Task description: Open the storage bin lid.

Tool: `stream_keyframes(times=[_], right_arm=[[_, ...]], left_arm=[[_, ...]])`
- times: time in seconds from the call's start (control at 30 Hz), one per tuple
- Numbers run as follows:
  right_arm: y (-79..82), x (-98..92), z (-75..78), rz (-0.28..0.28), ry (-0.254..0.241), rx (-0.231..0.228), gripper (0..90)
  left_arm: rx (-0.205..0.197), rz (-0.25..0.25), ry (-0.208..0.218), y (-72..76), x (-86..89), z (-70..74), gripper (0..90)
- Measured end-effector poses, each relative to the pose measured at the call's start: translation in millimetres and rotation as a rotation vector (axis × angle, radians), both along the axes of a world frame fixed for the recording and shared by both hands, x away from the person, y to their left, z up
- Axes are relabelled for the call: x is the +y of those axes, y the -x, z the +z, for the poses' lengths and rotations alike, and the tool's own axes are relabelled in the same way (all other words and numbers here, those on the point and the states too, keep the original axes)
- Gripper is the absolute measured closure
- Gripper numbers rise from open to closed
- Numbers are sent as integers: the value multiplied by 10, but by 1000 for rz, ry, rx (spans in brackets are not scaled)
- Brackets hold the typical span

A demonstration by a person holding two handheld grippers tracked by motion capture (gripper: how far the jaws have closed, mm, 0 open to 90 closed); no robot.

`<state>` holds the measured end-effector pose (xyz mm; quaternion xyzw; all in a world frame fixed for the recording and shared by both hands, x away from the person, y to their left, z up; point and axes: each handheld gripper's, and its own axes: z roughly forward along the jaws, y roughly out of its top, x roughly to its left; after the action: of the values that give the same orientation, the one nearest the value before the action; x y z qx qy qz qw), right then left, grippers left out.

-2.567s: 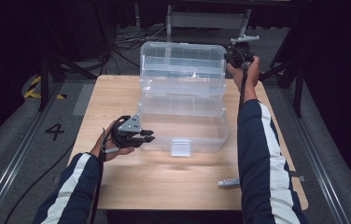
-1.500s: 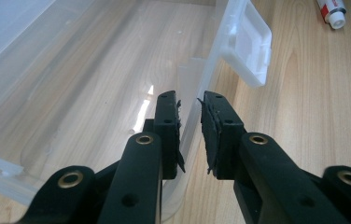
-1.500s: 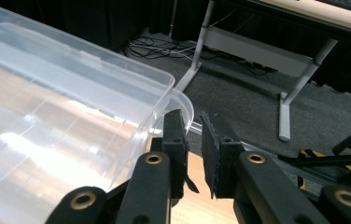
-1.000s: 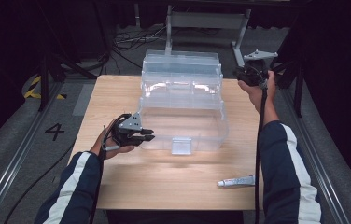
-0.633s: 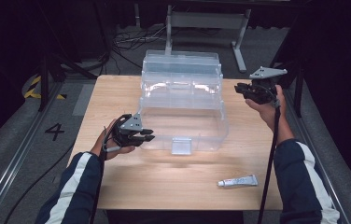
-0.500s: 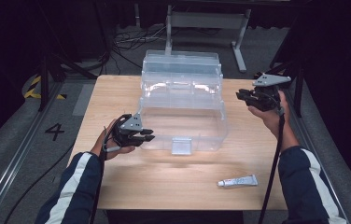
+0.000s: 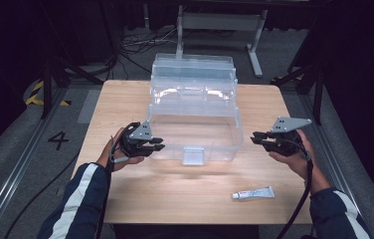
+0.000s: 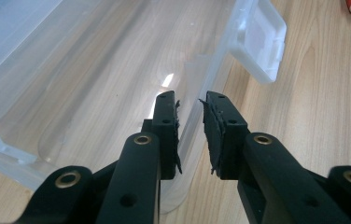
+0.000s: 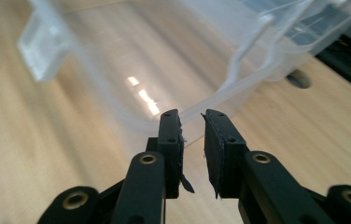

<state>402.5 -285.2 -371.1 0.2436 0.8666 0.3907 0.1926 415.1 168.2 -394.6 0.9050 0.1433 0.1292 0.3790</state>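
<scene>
Left gripper [image 7: 156, 145] sits at the near-left corner of the clear plastic box [image 7: 193, 117], jaws slightly apart and straddling the box's front wall; the left gripper view shows the wall [image 8: 192, 100] running up through the narrow gap, whether the pads press on it cannot be told. The box stands mid-table on the wooden table [image 7: 125, 99], toward the far side, see-through with tiered trays folded back at the far end, open tub in front and a white latch [image 7: 193, 155] hanging on the near wall; that latch [image 8: 259, 39] also shows in the left gripper view. Near right on the table, well apart from the box, lies a small white tube [image 7: 253, 193]. Right gripper [image 7: 255, 141] hovers just beside the box's near-right corner, jaws a narrow gap apart with nothing between them; in the right gripper view the rounded box corner [image 9: 197, 109] sits just past the tips [image 9: 192, 116]. Versus earlier: right hand was up at the far-right top of the box, by the raised lid; it has since swung out to the right and come down nearer, now level with the tub's right end. Left gripper has stayed put at the same corner. Box and tube unmoved; the lid section now lies folded back, lower.
</scene>
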Motion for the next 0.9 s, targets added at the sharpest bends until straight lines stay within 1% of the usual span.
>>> stream_keyframes(times=[0.03,0.07,0.1,0.13,0.17,0.23,0.3,0.33,0.47,0.5,0.53,0.57,0.63,0.67,0.73,0.77,0.8,0.9], right_arm=[[78,2,-51,31,9,17,767],[78,2,-51,31,9,17,767],[116,4,-75,47,11,23,764],[194,12,-133,71,12,45,762],[222,16,-161,85,20,49,761],[246,22,-185,89,18,57,758],[333,33,-286,111,35,80,759],[333,33,-286,111,35,80,759],[429,15,-365,130,34,104,757],[463,9,-383,150,36,113,756],[484,10,-396,157,39,116,754],[523,7,-421,165,53,120,744],[566,2,-467,198,62,152,734],[586,5,-486,209,77,162,731],[633,18,-513,239,108,175,714],[633,18,-513,239,108,175,714],[647,24,-522,252,115,183,713],[708,66,-562,310,143,210,688]], left_arm=[[4,0,0,-4,1,4,753],[4,0,0,-4,1,4,753],[4,1,-1,-2,1,4,753],[3,1,-1,-1,0,4,753],[4,0,0,-3,1,4,753],[4,0,1,-4,2,3,753],[4,-1,3,-5,3,3,753],[3,-1,3,-5,4,2,753],[3,0,3,-3,3,1,753],[3,-1,4,-4,3,1,753],[3,-1,4,-6,5,0,753],[4,-2,5,-6,5,0,753],[4,-2,6,-8,6,-1,753],[4,-1,5,-8,6,-1,752],[5,-1,7,-8,6,-2,752],[5,-1,7,-8,6,-2,752],[5,-2,7,-8,6,-2,752],[6,-2,7,-9,7,-3,752]])
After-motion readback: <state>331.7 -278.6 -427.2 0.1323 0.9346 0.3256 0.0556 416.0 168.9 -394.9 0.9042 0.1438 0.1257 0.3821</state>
